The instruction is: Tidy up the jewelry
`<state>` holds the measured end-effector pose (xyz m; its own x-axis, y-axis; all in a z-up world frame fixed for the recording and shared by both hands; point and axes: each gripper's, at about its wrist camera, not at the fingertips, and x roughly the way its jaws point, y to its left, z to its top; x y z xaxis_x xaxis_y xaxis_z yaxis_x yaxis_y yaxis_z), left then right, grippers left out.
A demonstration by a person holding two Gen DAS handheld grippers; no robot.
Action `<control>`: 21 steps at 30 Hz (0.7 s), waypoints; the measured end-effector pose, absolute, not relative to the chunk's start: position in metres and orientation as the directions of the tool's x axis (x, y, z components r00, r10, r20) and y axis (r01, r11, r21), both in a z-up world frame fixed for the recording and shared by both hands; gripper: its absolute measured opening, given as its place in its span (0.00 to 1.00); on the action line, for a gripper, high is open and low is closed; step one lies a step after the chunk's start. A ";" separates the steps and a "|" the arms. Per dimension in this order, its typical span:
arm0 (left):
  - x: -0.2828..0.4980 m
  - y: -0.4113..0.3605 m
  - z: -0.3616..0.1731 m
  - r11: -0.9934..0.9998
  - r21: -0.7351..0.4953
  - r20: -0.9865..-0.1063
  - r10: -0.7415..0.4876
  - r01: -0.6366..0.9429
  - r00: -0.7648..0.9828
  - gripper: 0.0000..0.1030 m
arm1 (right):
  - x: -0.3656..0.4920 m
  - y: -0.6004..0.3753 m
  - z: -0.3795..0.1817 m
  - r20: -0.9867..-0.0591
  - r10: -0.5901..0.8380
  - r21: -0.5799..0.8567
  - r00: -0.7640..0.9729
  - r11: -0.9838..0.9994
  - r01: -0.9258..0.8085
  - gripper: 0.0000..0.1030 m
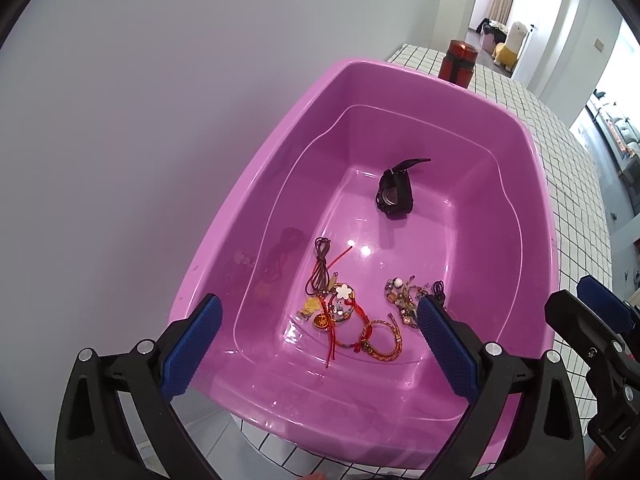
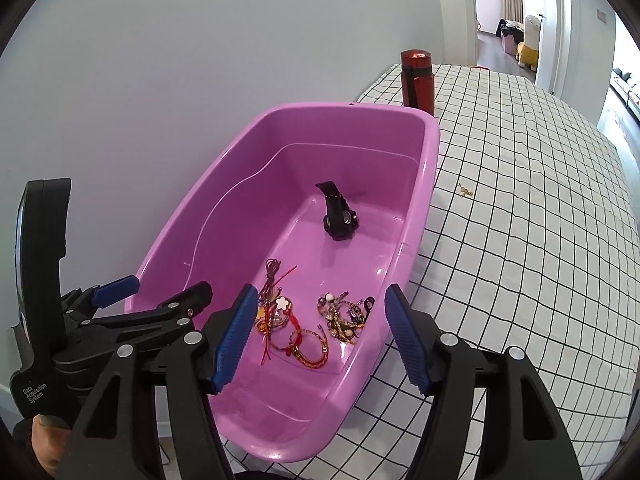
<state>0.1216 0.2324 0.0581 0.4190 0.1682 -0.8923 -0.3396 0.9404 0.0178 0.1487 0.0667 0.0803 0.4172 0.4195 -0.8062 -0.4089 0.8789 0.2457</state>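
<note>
Gaping grippers (image 1: 318, 334) (image 2: 320, 334), seemingly empty-jawed

My left gripper (image 1: 318, 344) points steeply down with its blue pads (image 1: 192, 346) spread wide and nothing between them. My right gripper (image 2: 320, 336) sits just beside it, also tilted down, its jaws parted less widely and empty. At the lower left of the right wrist view, part of my hand (image 2: 50, 436) grips the left handle.

Open tub (image 2: 430, 152) top, bare floor btwn watch (image 2: 339, 216) & bracelets (image 2: 304, 332); wall close left.
</note>
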 end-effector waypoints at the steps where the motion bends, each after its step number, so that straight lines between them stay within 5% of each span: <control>1: 0.121 0.232 0.058 0.941 0.019 -0.892 0.168 -0.338 0.419 0.93 | 0.148 0.067 0.080 -0.806 0.419 0.245 0.417 0.879 -0.410 0.61; 21: 0.118 0.230 0.060 0.945 0.022 -0.894 0.165 -0.326 0.417 0.93 | 0.145 0.069 0.082 -0.817 0.406 0.228 0.410 0.880 -0.417 0.63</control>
